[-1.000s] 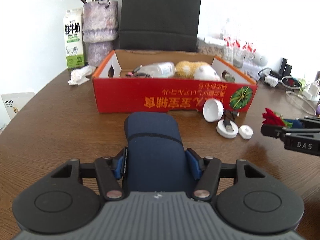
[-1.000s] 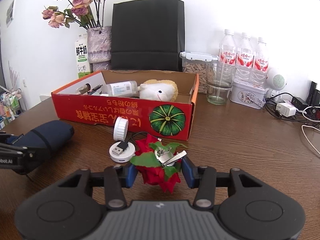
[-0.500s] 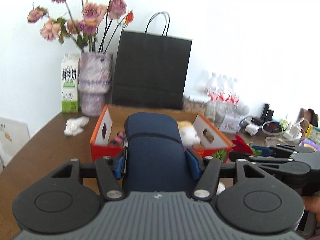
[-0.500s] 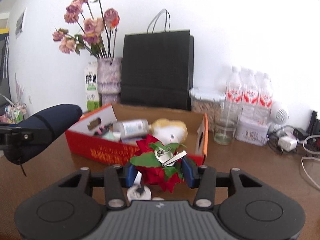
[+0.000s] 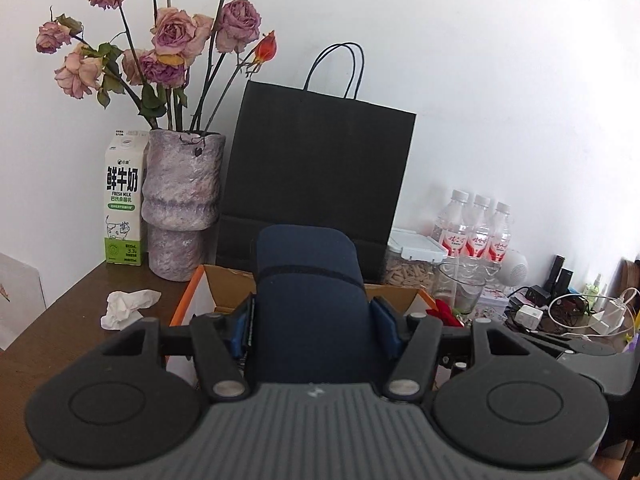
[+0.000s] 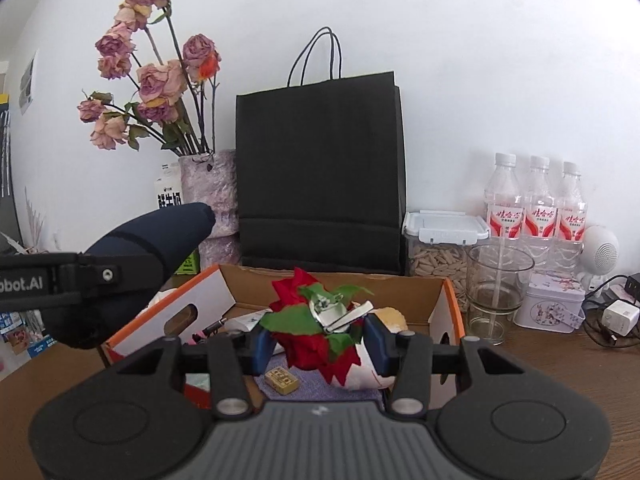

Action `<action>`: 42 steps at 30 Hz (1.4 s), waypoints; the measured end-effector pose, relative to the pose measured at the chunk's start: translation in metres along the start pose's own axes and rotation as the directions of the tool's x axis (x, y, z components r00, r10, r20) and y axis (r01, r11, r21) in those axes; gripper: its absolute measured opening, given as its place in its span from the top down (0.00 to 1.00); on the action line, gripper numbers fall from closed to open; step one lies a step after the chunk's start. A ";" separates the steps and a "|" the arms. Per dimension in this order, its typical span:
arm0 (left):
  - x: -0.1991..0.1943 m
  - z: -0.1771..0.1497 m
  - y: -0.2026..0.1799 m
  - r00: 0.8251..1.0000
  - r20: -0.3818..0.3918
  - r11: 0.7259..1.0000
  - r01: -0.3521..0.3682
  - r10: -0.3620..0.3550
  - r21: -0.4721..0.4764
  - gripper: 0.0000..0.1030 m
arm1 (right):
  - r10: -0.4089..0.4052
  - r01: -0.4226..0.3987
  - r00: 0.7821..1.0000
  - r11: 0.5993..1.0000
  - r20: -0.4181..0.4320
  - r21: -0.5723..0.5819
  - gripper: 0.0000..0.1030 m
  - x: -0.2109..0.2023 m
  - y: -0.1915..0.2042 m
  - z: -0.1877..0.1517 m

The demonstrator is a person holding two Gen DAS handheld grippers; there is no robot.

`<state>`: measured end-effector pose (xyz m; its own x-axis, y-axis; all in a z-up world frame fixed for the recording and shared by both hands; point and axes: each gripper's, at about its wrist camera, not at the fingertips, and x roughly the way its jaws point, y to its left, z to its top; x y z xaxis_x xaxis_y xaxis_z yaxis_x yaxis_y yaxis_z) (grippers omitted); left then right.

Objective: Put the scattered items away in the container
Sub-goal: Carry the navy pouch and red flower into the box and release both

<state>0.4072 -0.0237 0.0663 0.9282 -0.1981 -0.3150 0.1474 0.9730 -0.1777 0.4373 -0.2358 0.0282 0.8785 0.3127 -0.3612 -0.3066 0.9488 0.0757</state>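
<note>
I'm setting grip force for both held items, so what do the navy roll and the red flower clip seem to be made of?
The navy roll looks like soft matte fabric or foam: no shine, rounded edges, and a stitched band across it. The red flower clip looks like cloth petals and green leaves, matte with cut points, on a shiny metal clip that glints. Both hand-held grippers are closed on their items.
</note>
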 end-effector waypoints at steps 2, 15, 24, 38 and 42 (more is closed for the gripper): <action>0.016 -0.001 0.006 1.000 -0.011 1.000 -0.016 0.017 0.002 0.41 | 0.003 -0.003 1.000 1.000 -0.027 0.007 0.56 0.019 -0.002 -0.003; 0.085 -0.027 0.035 0.985 -0.132 0.990 -0.097 0.110 0.101 0.41 | 0.018 -0.031 0.994 0.993 -0.109 -0.114 0.56 0.076 0.006 -0.018; 0.089 -0.038 0.032 0.982 -0.148 0.984 -0.099 0.121 0.146 0.38 | 0.015 -0.029 0.993 0.992 -0.114 -0.121 0.54 0.074 0.005 -0.024; 0.079 -0.036 0.013 0.966 -0.066 0.938 -0.227 0.252 0.261 0.00 | -0.047 0.037 0.995 0.993 -0.089 -0.112 0.00 0.064 -0.004 -0.018; 0.078 -0.037 0.009 0.964 -0.061 0.931 -0.233 0.260 0.282 0.00 | -0.045 0.036 0.996 0.994 -0.082 -0.105 0.00 0.060 -0.005 -0.016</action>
<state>0.4687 -0.0350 0.0055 0.9119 0.0546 -0.4067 0.0174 0.9851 0.1711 0.4861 -0.2222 -0.0087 0.8583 0.2652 -0.4393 -0.3114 0.9496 -0.0351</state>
